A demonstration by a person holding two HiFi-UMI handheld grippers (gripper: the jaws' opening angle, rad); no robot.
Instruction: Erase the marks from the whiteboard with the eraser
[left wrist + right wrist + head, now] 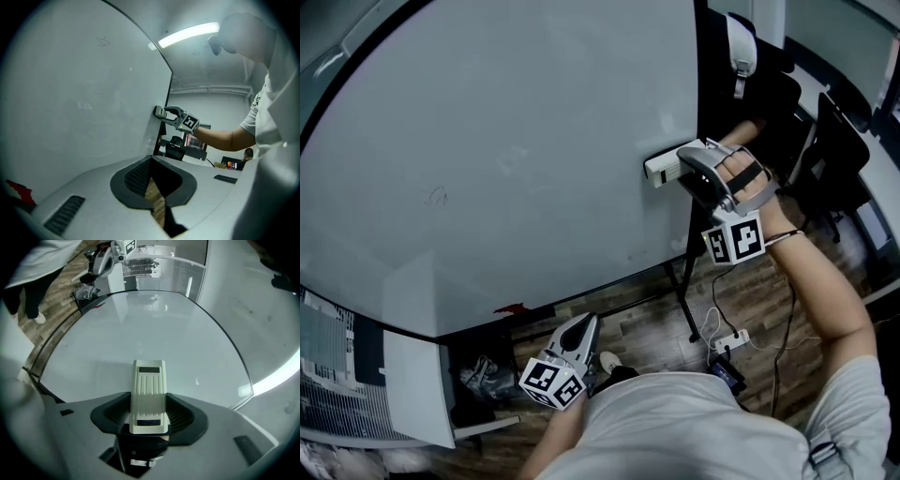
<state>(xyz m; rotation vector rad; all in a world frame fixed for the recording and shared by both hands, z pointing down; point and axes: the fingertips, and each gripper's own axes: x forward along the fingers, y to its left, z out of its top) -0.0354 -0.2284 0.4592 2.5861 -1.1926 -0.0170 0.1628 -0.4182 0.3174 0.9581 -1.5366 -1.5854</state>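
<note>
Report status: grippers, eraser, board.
Right gripper shut on eraser, at whiteboard right edge. Left gripper shut, empty, low. Faint mark mid-left of board. Path clear.

Head view downward, gripper views close (all share whiteboard)

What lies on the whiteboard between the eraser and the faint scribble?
Only bare board: in the head view the whiteboard looks unmarked from the eraser across to the scribble.
</note>
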